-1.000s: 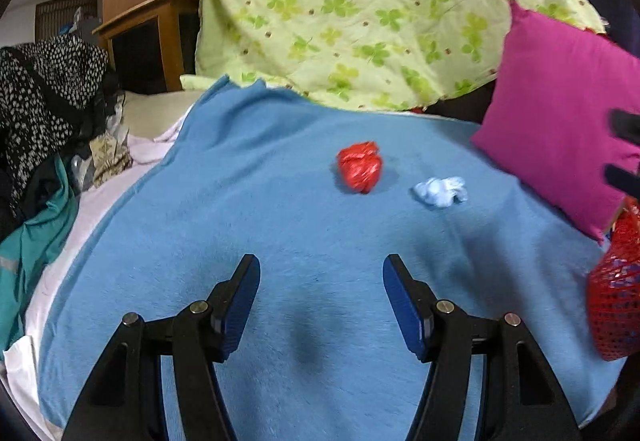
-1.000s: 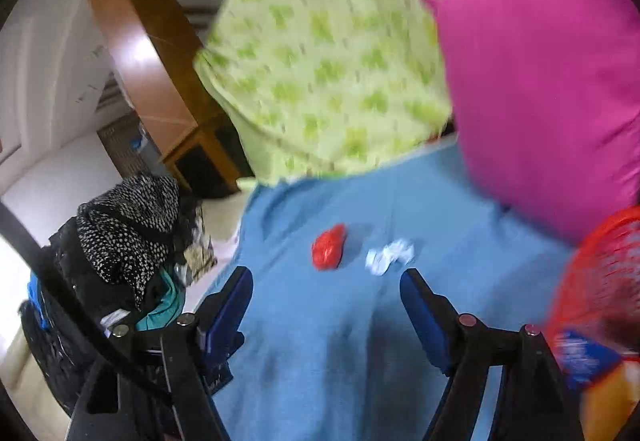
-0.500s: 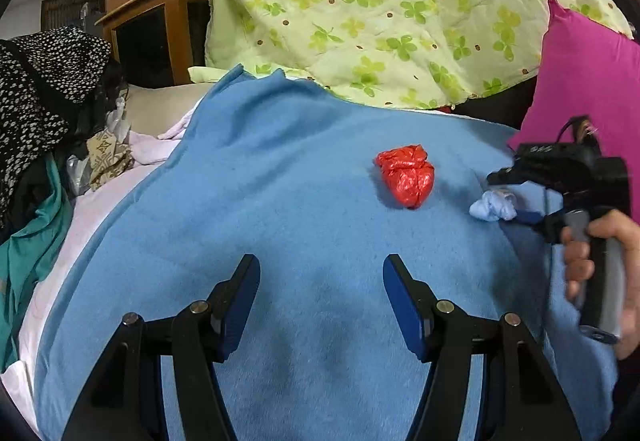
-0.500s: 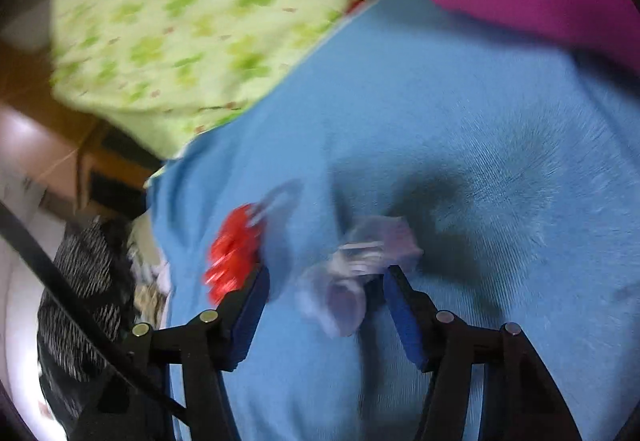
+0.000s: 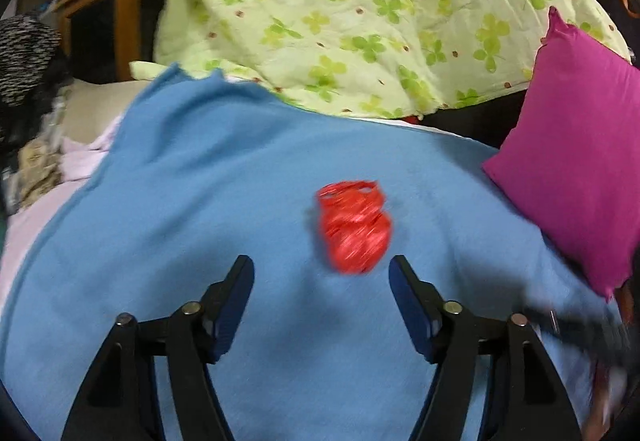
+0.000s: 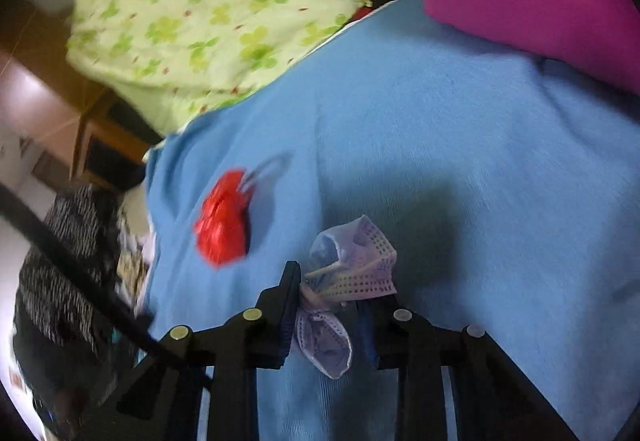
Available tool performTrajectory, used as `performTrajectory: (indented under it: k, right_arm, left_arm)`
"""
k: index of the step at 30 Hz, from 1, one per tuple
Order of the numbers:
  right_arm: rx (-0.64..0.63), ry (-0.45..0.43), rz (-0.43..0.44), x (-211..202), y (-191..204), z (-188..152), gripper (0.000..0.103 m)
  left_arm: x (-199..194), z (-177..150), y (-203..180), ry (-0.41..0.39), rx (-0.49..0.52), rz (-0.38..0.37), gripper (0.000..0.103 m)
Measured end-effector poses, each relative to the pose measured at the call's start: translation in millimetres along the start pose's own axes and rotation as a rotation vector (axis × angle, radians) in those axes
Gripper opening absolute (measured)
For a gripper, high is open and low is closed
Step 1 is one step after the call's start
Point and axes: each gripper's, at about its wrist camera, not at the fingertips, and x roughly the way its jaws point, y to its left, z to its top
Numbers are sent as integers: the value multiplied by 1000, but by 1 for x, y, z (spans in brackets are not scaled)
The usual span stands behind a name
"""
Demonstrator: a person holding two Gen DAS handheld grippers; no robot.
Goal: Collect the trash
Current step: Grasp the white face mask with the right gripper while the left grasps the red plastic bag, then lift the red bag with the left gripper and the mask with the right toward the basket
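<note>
A wide blue fleece blanket [image 5: 224,209] covers the bed, with a pale green quilt printed with clover leaves [image 5: 360,13] heaped along its far edge and a magenta square cushion [image 5: 576,169] propped at its right edge. A crumpled red plastic bag [image 5: 354,227] lies on the blanket near the middle, closer to the cushion side than to the left edge. The left tool [image 5: 322,281] hovers just short of it with its black arms and blue pads spread apart and opening; the bag sits a little beyond the tips, nearer the right pad, and nothing is between them. In the right wrist view, the right tool [image 6: 332,293] is closing on a crumpled pale blue and lilac face mask [image 6: 348,273] with a perforated edge: the mask is pinched between the pads, part of it bulging above the tips and part hanging below. The red bag [image 6: 224,225] lies apart from it, toward the left edge of the bed, where dark speckled clothing [image 6: 60,253] is piled beside the blanket.
</note>
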Motion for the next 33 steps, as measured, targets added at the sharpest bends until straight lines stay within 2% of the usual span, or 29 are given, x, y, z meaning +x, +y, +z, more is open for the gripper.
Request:
performTrajectory:
  k: [4,9,11,12,15,19,25,28,33]
  right_arm:
    - [-107,11,18,-27,14,-23,29]
    - [-175,1,20,-37,19,-29,29]
    - [-194,-2,11,-39,20,-30,29]
    - [-194,2,16,-41,19,-32,29]
    - [-202,0,19,-43,22,-33,29]
    - [-224,-39,24,-60,29,-36,29]
    - [-274,-165,23,-103,51,-44,29]
    - [-299,-236,25,-136,59,-59,29]
    - [-312,-296,32,-190,62,-83,29]
  left_arm:
    - [40,21,-19,64,0,7,71]
    - [77,29,-30,122,-2,32,71]
    - [82,27,-27,137,-33,8,63]
    - [83,26,-25,143,-48,2,50]
    - [76,24,-20,143,-79,-4,46]
    - [37,16,-26,99,-35,19,44]
    - [-67,2,-43,-42,83,103,44]
    - [-122,-8,-54,-111,134,158,44]
    - [-196,-24,-74,-206,179,201,44]
